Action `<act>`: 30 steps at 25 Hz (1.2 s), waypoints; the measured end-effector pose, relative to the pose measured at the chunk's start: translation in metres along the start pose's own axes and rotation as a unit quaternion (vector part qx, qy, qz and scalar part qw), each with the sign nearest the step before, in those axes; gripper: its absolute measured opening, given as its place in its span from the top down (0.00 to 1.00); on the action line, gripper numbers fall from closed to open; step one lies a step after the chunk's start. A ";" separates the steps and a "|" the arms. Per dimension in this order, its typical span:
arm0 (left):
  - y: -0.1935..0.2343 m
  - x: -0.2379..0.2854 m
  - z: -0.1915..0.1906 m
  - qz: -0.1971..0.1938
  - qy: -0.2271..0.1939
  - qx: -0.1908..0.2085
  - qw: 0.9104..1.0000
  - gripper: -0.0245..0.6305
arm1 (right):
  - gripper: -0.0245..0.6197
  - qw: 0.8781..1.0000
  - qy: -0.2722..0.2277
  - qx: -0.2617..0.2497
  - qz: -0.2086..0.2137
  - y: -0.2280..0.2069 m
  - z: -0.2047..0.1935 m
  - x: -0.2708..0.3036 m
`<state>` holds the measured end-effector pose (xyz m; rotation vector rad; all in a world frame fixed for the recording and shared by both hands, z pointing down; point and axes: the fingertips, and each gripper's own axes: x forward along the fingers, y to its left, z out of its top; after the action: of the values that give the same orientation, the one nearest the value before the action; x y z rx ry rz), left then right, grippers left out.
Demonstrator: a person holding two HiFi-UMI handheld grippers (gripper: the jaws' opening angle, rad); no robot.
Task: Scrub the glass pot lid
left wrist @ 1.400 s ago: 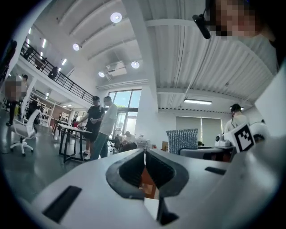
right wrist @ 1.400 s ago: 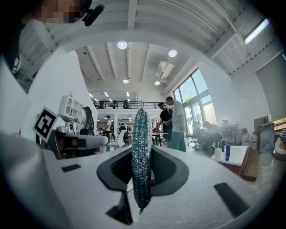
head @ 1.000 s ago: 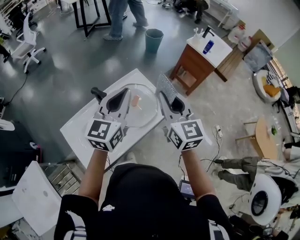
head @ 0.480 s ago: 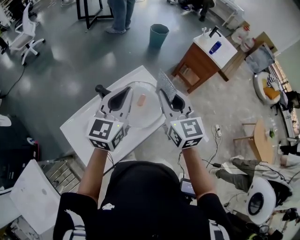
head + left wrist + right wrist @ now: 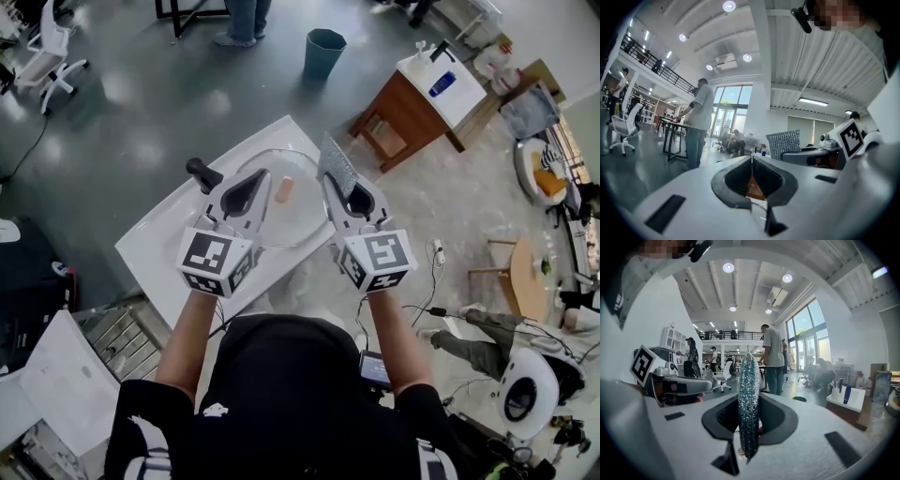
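Left gripper: Your left gripper has its jaws brought together tip to tip, with no gap between them. In the left gripper view a thin pale edge stands up right at the tips. You cannot tell whether that is the lid's rim nipped there.

Right gripper: Your right gripper is clamped on a silver scouring pad. The pad sits edge-on between the jaws and sticks out well past the tips.

Lid: The glass pot lid shows over the right half of the desk, toward its far corner, beneath and between your two grippers. Whether it rests flat on the desk cannot be told.

Knob: The lid's tan knob sits between the two gripper tips in the head view, just beside the left one. In the left gripper view it shows through the hollow behind the closed jaws.

Pad to lid: In the head view the pad is over the lid's far-right rim. Touching or apart cannot be told.

Beside the lid: A black handle-shaped object stands near the desk's far-left edge, just outside the lid's left rim and to the left of your left gripper.

Arms: Your left forearm and right forearm reach forward side by side over the desk's near-right edge. Both grippers point away from you across the desk.
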<state>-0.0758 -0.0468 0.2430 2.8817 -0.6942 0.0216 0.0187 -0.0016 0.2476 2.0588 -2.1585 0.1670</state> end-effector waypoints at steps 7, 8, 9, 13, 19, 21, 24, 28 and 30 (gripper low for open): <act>0.001 0.029 -0.019 0.014 0.023 0.001 1.000 0.95 | 0.85 1.000 0.017 0.018 0.019 -0.032 -0.022 0.022; 0.001 0.034 -0.023 0.015 0.025 0.006 1.000 0.95 | 0.85 0.999 0.019 0.019 0.023 -0.036 -0.025 0.026; 0.000 0.038 -0.028 0.014 0.028 0.011 0.999 0.95 | 0.85 0.999 0.023 0.020 0.027 -0.041 -0.028 0.029; 0.001 0.057 -0.040 0.024 0.046 0.022 0.998 0.95 | 0.85 0.998 0.038 0.024 0.042 -0.057 -0.039 0.043; 0.015 0.069 -0.057 0.053 0.053 0.005 0.997 0.95 | 0.85 0.996 0.060 0.017 0.064 -0.069 -0.059 0.056; 0.020 0.072 -0.068 0.064 0.065 0.001 0.996 0.95 | 0.85 0.995 0.072 0.009 0.072 -0.072 -0.069 0.062; 0.029 0.077 -0.084 0.082 0.086 0.005 0.993 0.95 | 0.85 0.992 0.088 0.000 0.085 -0.077 -0.084 0.074; 0.036 0.083 -0.108 0.106 0.117 0.003 0.987 0.95 | 0.85 0.988 0.105 -0.002 0.112 -0.080 -0.098 0.092; 0.038 0.085 -0.119 0.117 0.131 0.000 0.985 0.95 | 0.85 0.985 0.112 -0.010 0.127 -0.078 -0.103 0.102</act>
<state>-0.0139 -0.0980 0.3717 2.7086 -0.9693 0.4223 0.0958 -0.0861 0.3663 1.6559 -2.2594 0.3838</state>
